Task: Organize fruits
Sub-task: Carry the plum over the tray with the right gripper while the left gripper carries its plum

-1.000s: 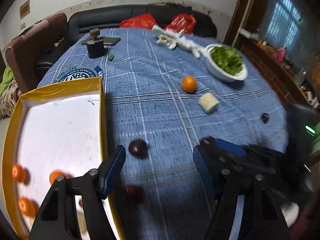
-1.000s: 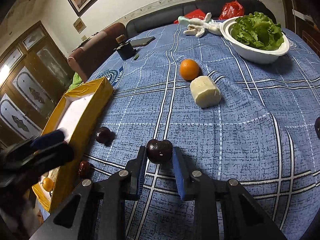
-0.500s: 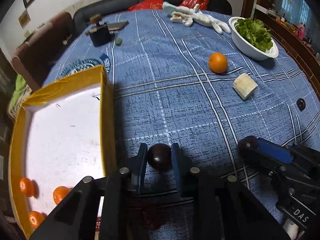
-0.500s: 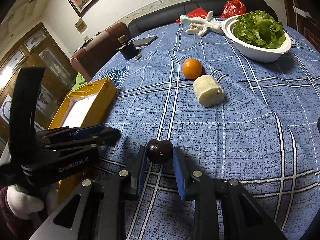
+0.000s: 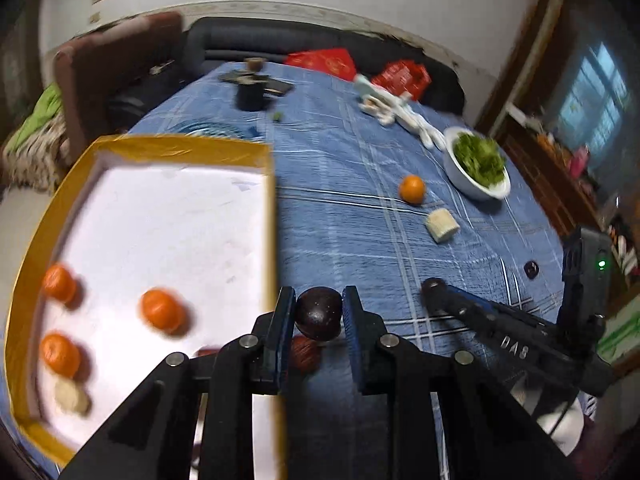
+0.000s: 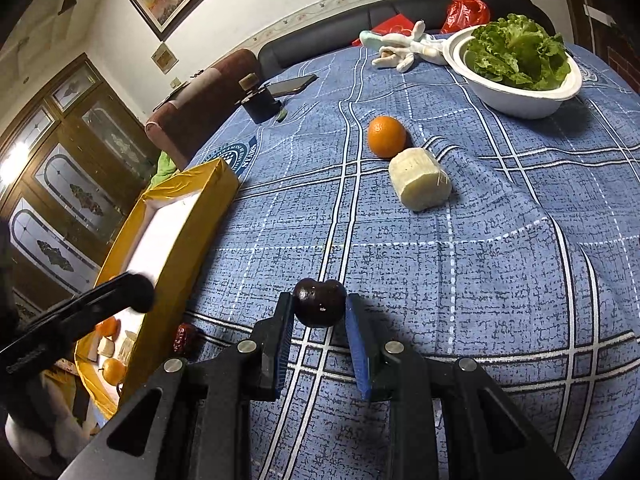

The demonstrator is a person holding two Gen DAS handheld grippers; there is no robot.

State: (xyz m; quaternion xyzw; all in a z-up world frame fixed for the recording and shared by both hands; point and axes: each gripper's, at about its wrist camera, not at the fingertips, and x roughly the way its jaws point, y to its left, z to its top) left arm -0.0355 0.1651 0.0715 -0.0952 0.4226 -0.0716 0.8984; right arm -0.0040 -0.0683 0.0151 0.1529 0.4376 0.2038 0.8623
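Note:
My left gripper (image 5: 319,314) is shut on a dark plum (image 5: 319,314) and holds it above the cloth beside the right wall of the yellow box (image 5: 272,216). The box holds three oranges (image 5: 162,312) and a pale piece. A red date (image 5: 305,354) lies on the cloth below the plum. My right gripper (image 6: 319,309) is shut on a second dark plum (image 6: 319,309) low over the blue cloth, to the right of the box (image 6: 192,224). It also shows in the left wrist view (image 5: 434,286). The date (image 6: 185,338) lies by the box wall.
On the blue checked tablecloth (image 6: 500,280) lie an orange (image 6: 386,137), a pale cut chunk (image 6: 420,185), a white bowl of lettuce (image 6: 520,72), a white toy (image 6: 404,48), a black holder (image 6: 260,104) and a phone. A small dark fruit (image 5: 531,269) lies at right.
My left gripper closed on its plum, lifted it and swung toward the box. My right gripper has kept its plum and barely moved.

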